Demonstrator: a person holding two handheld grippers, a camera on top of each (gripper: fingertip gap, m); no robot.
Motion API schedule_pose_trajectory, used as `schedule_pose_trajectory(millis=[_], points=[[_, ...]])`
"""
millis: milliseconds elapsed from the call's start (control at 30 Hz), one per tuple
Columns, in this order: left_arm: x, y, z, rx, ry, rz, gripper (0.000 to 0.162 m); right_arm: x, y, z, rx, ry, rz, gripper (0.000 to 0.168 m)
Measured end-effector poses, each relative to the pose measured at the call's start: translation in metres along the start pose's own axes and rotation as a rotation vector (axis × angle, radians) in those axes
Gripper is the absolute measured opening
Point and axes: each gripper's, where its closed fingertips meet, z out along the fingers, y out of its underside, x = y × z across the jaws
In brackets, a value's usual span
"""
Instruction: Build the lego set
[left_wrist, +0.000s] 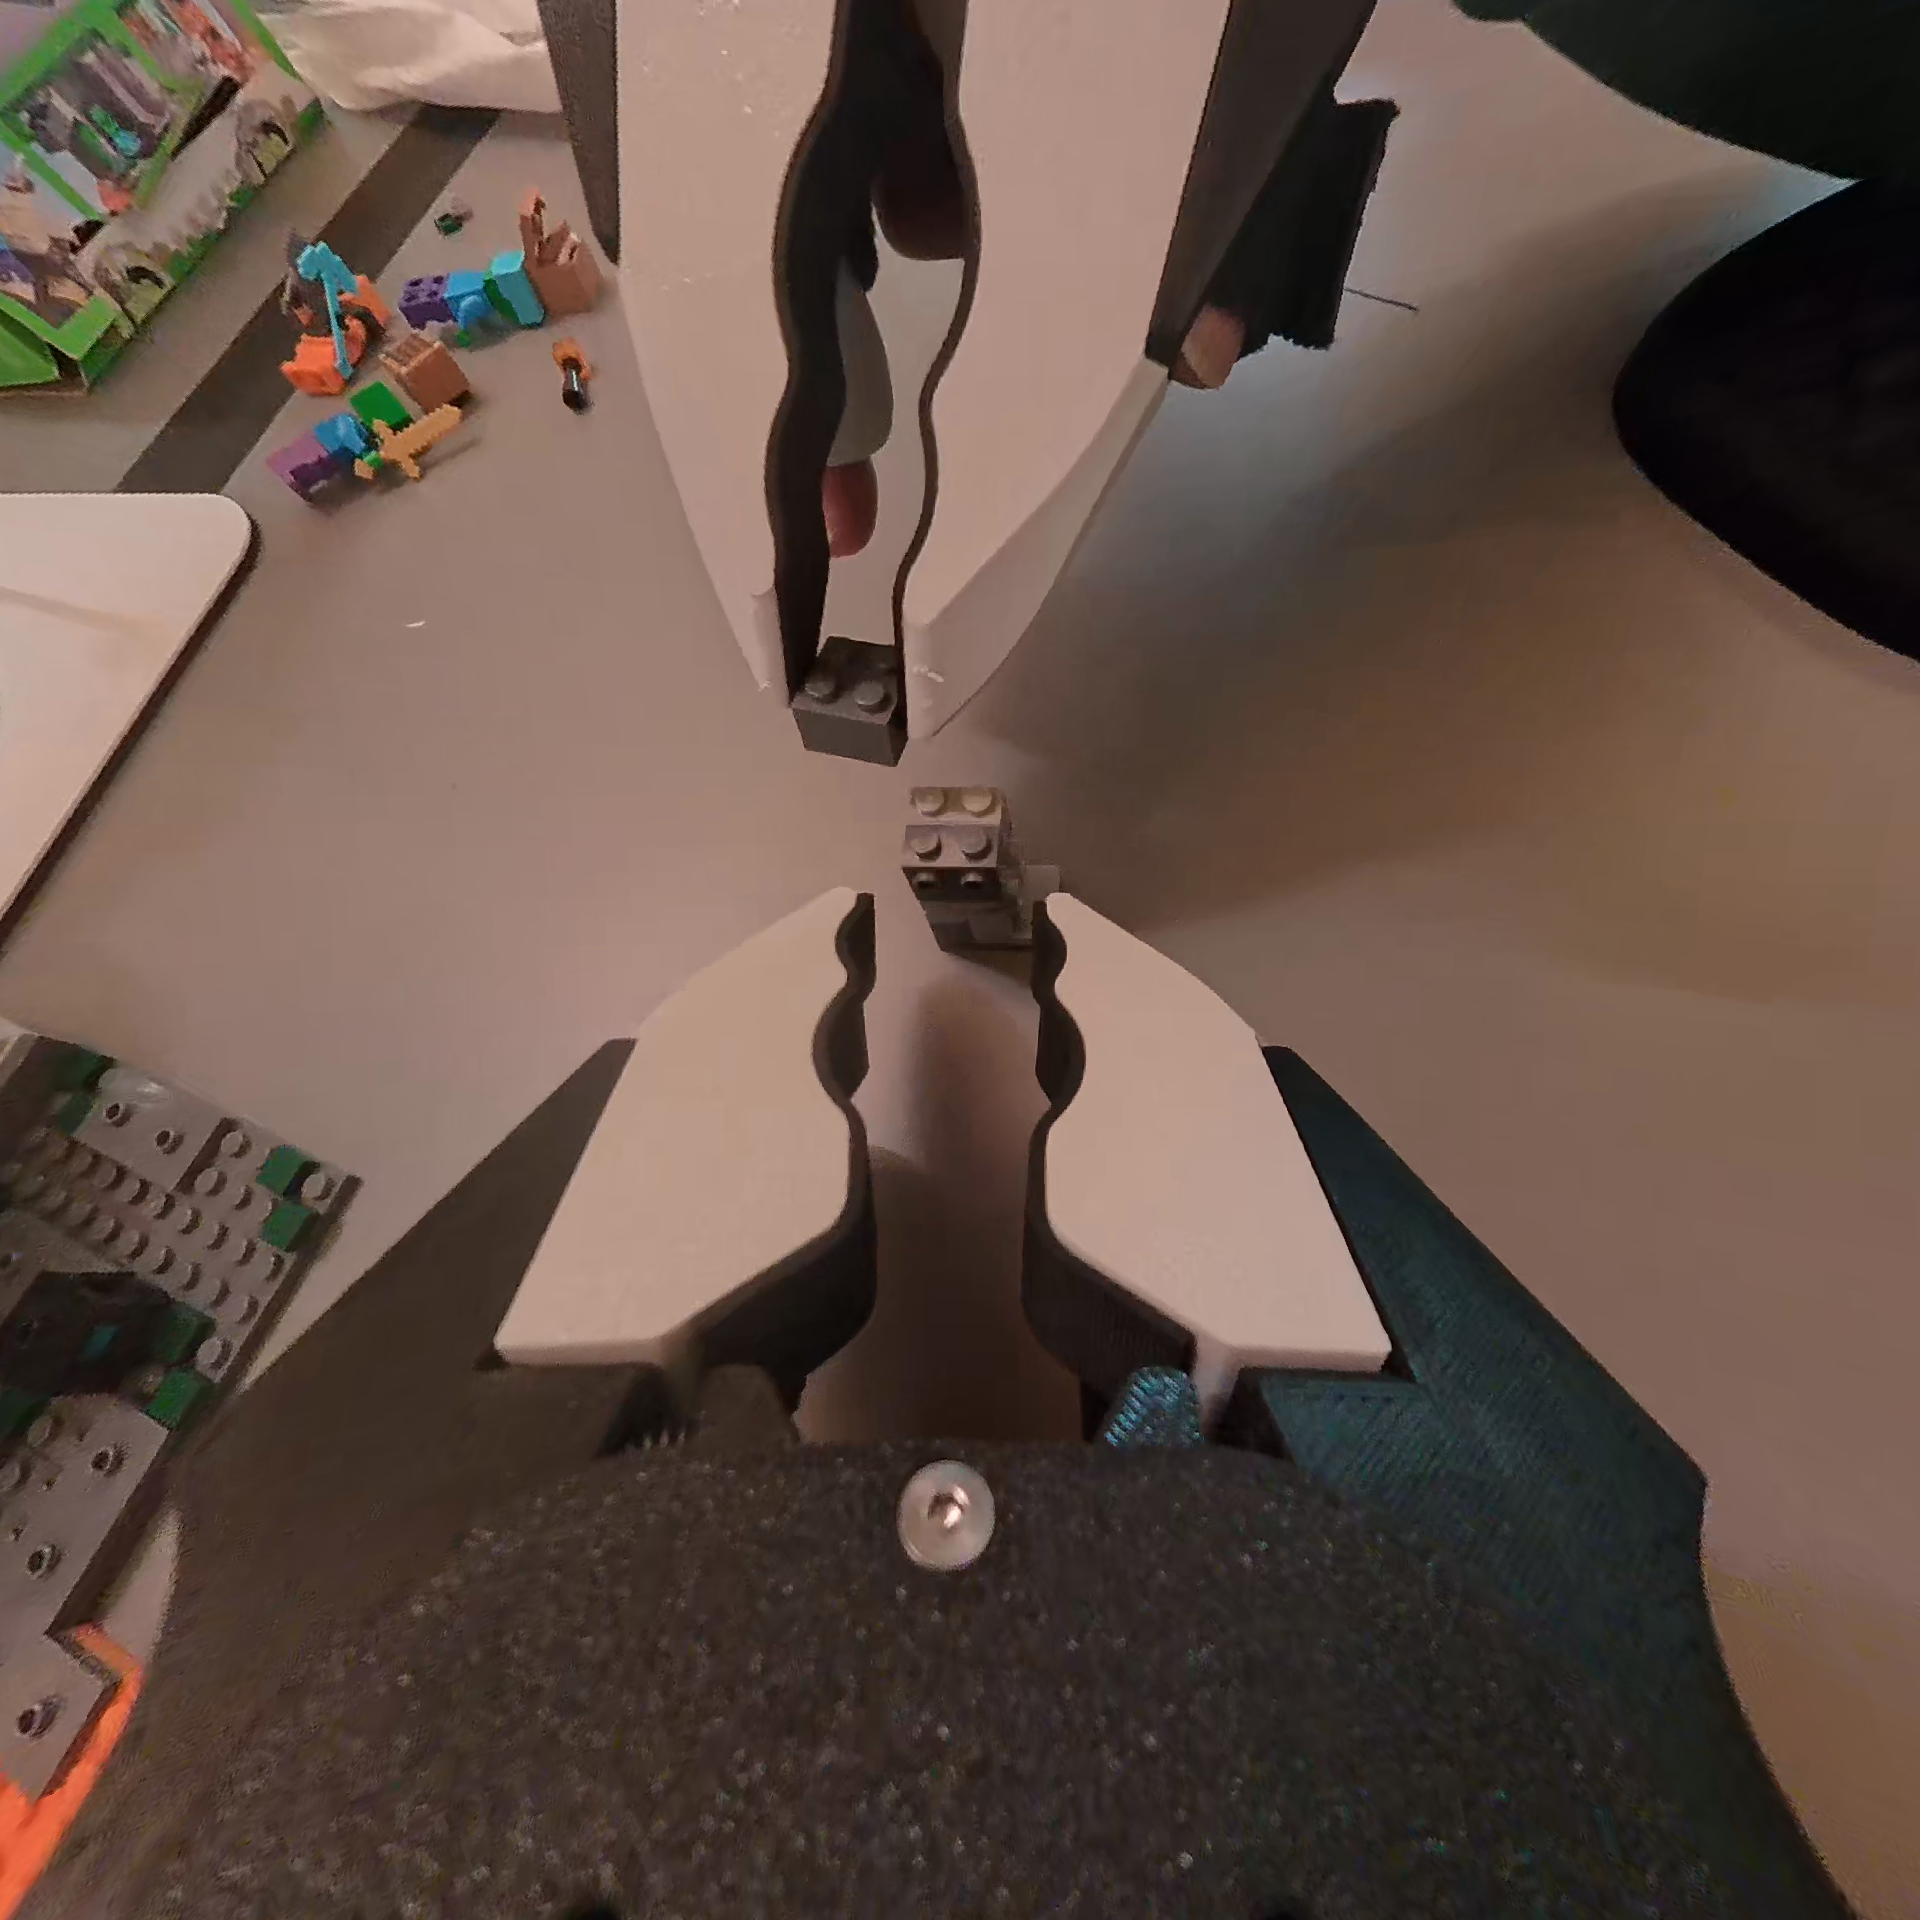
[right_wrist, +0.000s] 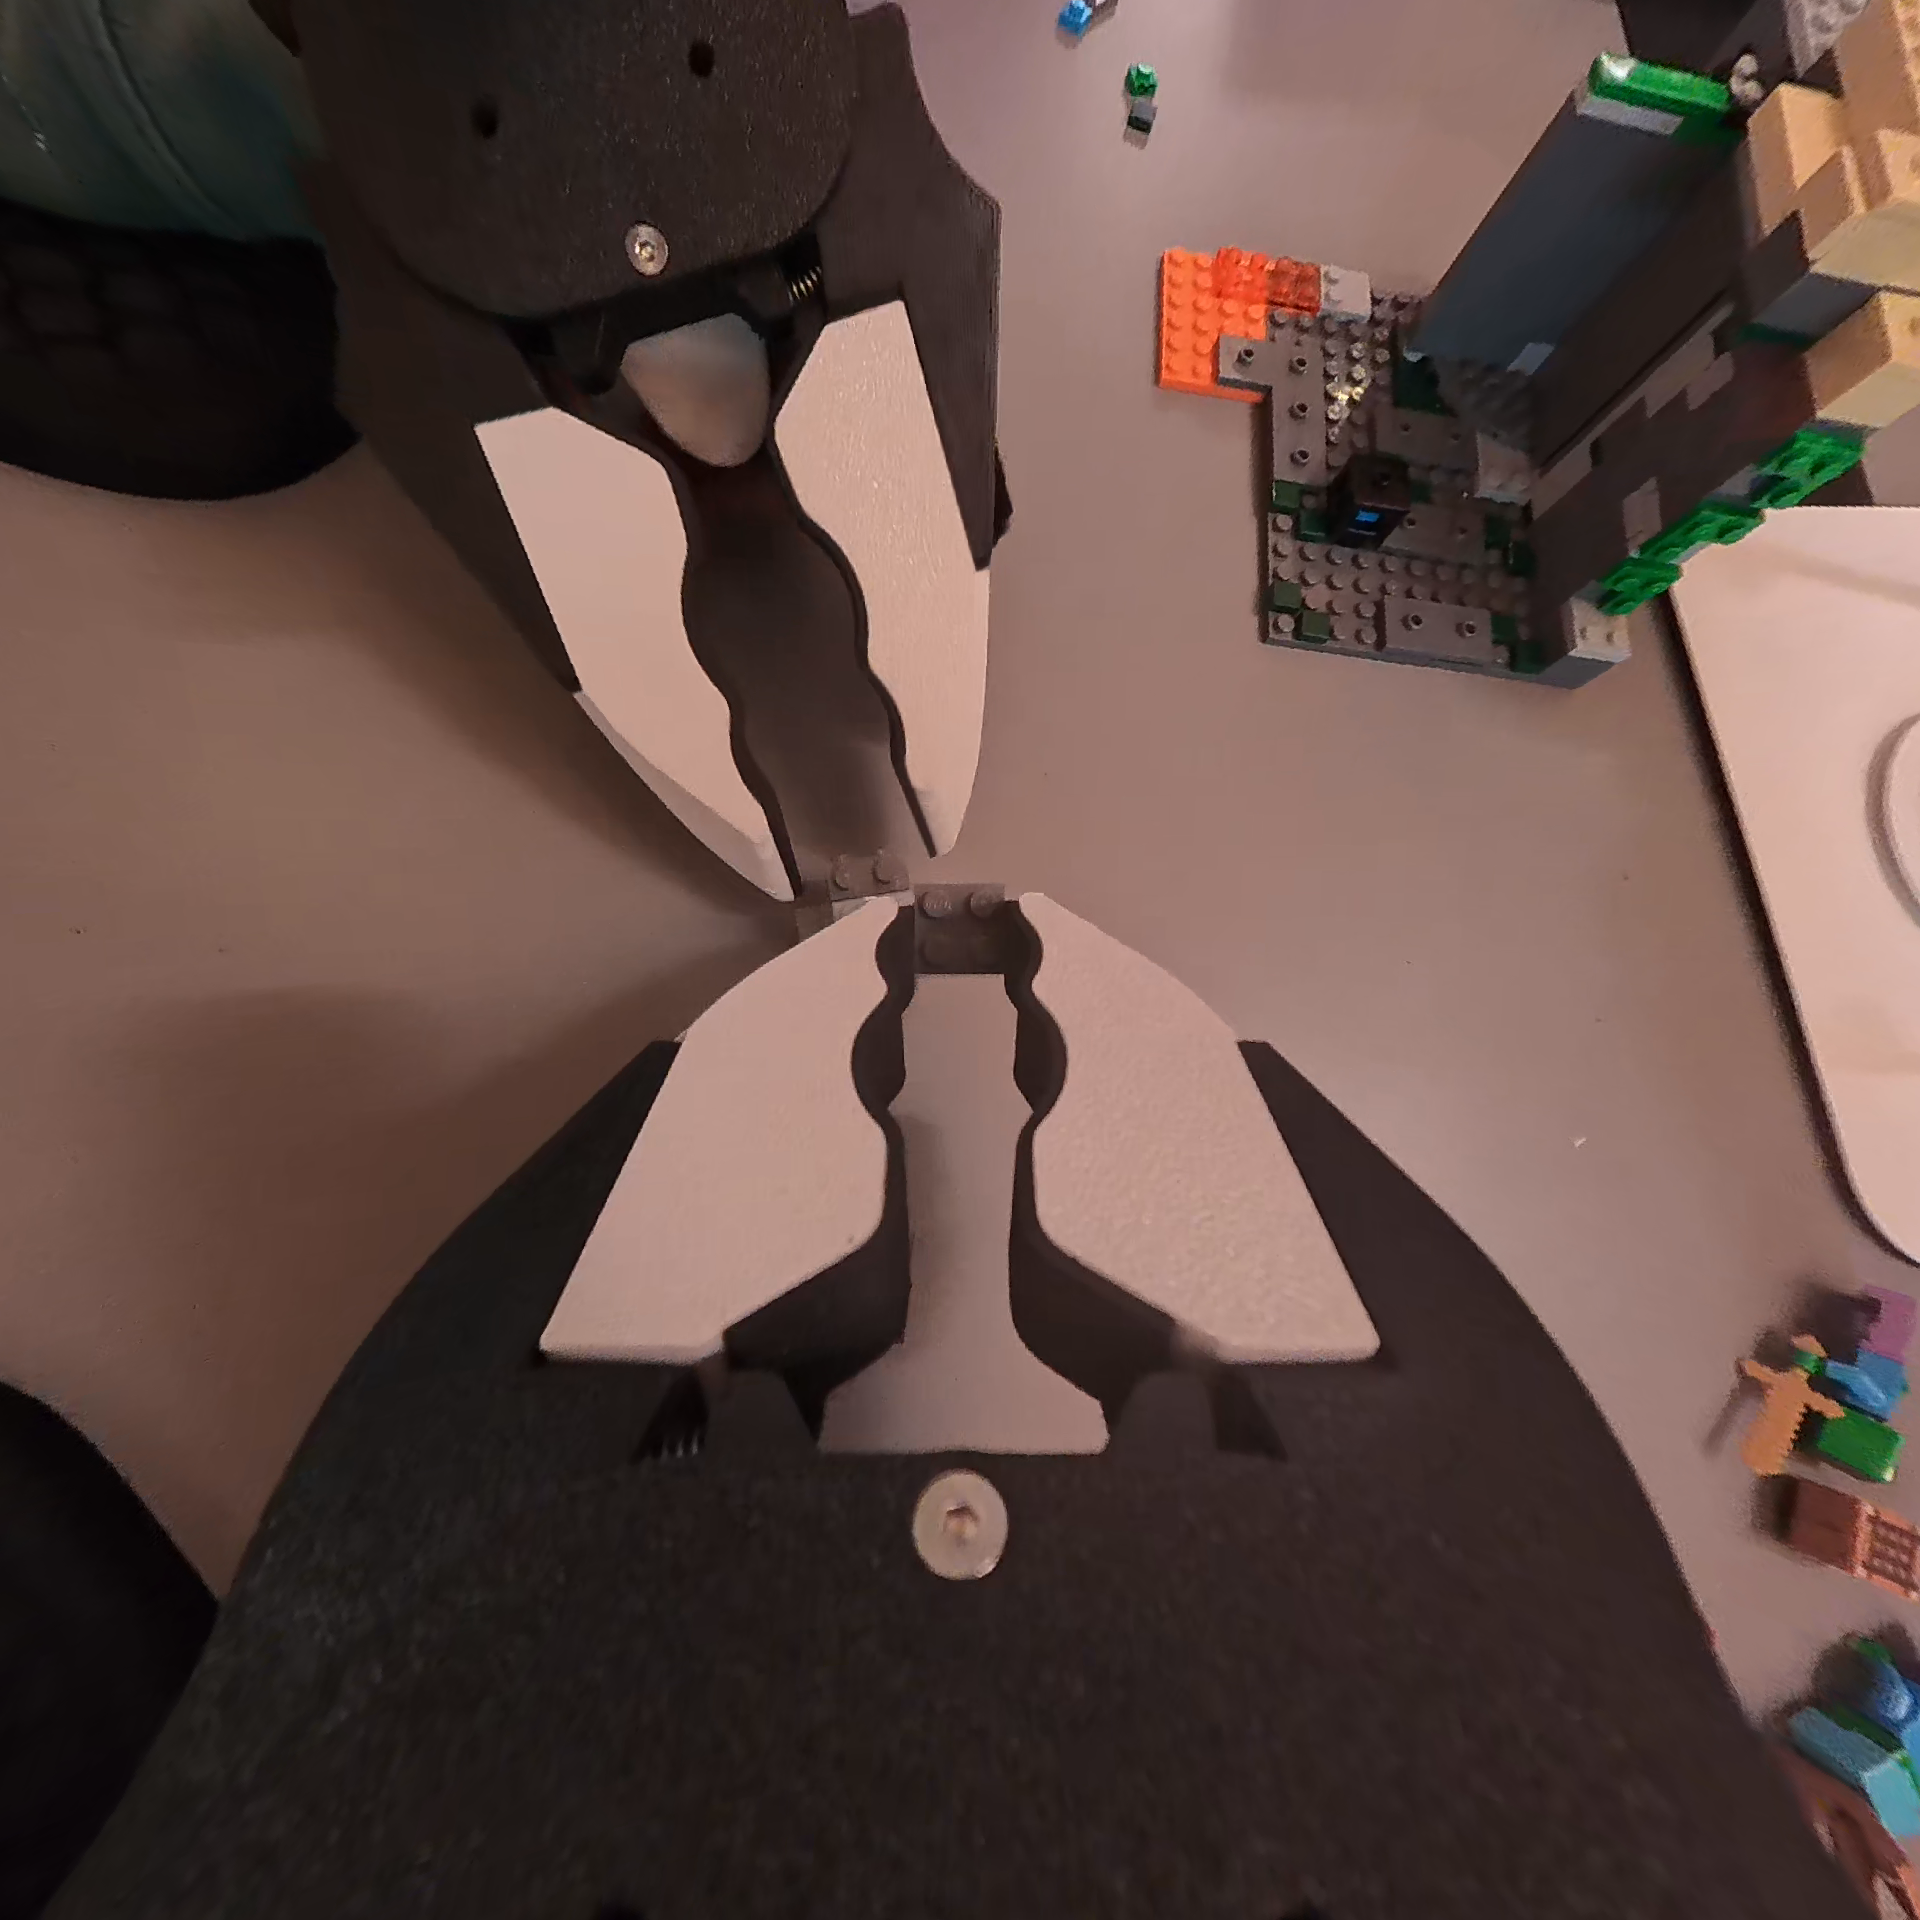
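Observation:
My right gripper (right_wrist: 961, 914) is shut on a dark grey 2x2 brick (right_wrist: 961, 935), held at the fingertips just above the table. In the left wrist view the same gripper (left_wrist: 850, 681) comes in from the top with that brick (left_wrist: 847, 717), studs up. My left gripper (left_wrist: 956, 904) has its jaws narrowly apart around a small stepped grey assembly (left_wrist: 961, 862), which lies against the right finger. In the right wrist view the left gripper (right_wrist: 860, 875) holds that assembly (right_wrist: 857, 881) at its tips. Brick and assembly are close together, and I see a small gap between them.
A partly built model on a grey baseplate (right_wrist: 1382, 582) with a tall dark tower (right_wrist: 1558, 312) stands at the right; it also shows in the left wrist view (left_wrist: 156, 1226). Loose coloured pieces (left_wrist: 416, 343), a green box (left_wrist: 104, 187) and a white board (right_wrist: 1818, 831) lie around.

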Motion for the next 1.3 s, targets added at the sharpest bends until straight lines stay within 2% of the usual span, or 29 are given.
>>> schedule_pose_trajectory(millis=[300, 467, 800, 1067, 1200, 1300], points=[[-0.015, 0.004, 0.000, -0.024, -0.078, -0.024, 0.024, 0.002, 0.017, 0.014, -0.045, -0.015, 0.035, 0.016], [-0.026, 0.005, -0.006, -0.005, -0.123, -0.048, 0.021, -0.009, 0.020, 0.012, -0.050, -0.089, 0.052, 0.016], [-0.017, 0.004, -0.007, 0.011, -0.065, -0.028, 0.028, 0.001, 0.006, 0.000, 0.015, -0.031, 0.046, 0.016], [-0.007, 0.005, 0.005, -0.034, -0.012, 0.030, 0.033, -0.011, 0.005, 0.003, -0.019, -0.074, 0.029, 0.016], [-0.004, 0.004, 0.007, -0.038, -0.002, 0.052, 0.019, -0.011, 0.005, 0.003, -0.018, -0.074, 0.028, 0.016], [-0.004, 0.003, 0.007, -0.044, -0.029, 0.039, 0.017, -0.011, 0.005, 0.003, -0.019, -0.074, 0.029, 0.016]])
